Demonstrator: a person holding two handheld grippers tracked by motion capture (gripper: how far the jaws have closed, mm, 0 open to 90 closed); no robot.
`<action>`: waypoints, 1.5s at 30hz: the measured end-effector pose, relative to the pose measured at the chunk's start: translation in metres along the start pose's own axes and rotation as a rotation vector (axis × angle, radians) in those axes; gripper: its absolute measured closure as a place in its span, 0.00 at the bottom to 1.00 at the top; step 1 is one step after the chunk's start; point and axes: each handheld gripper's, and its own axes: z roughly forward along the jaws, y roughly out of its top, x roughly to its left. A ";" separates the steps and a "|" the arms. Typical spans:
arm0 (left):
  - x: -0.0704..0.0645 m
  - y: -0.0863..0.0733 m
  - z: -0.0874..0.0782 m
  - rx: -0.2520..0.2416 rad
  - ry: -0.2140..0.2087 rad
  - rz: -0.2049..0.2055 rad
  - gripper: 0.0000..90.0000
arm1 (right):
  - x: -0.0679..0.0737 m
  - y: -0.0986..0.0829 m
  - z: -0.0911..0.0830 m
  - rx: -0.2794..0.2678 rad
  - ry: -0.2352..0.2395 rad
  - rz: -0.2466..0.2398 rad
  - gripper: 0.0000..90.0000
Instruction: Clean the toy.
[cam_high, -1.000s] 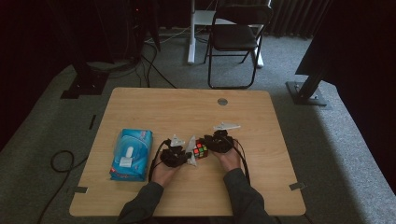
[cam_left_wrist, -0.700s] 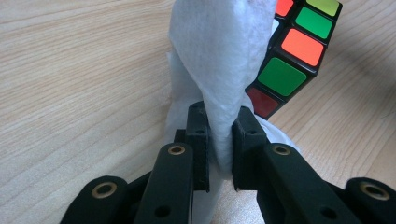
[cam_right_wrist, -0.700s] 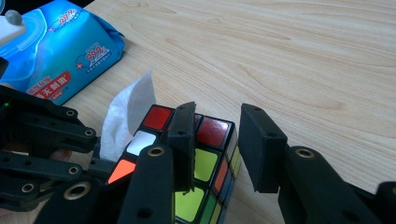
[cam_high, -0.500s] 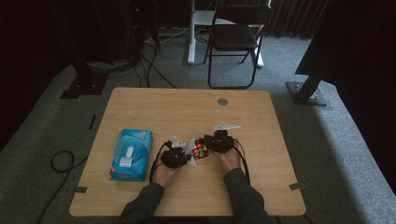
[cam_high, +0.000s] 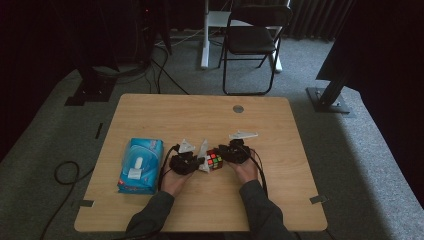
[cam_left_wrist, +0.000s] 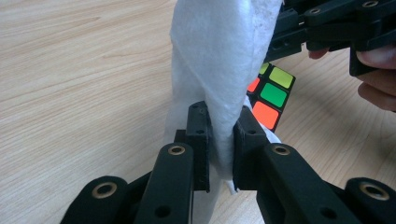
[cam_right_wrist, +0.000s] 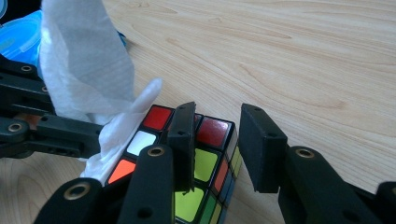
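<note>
Both forearms low, side by side at table's (cam_high: 150, 115) near edge. Left gripper (cam_left_wrist: 219, 140) pinched tight on soft white wipe (cam_left_wrist: 219, 60), just left of cube (cam_high: 214, 159). Right gripper (cam_right_wrist: 217, 140) jaws partly apart, one jaw on glossy cube, grip unclear.

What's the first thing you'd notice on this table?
The colourful puzzle cube near the middle of the wooden table, with the right gripper over it, jaws apart. Beside it, the left gripper pinches a white tissue that touches the cube. A blue tissue pack lies left.
</note>
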 end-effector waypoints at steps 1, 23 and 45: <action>0.000 0.000 0.001 0.000 0.000 0.001 0.89 | 0.000 0.000 0.000 0.000 0.000 0.001 0.74; 0.009 -0.018 0.028 0.096 0.031 -0.004 0.89 | 0.000 0.000 0.000 -0.003 -0.001 0.004 0.74; 0.013 0.013 0.005 -0.041 0.021 -0.008 0.89 | 0.000 -0.001 0.000 -0.006 0.000 0.005 0.74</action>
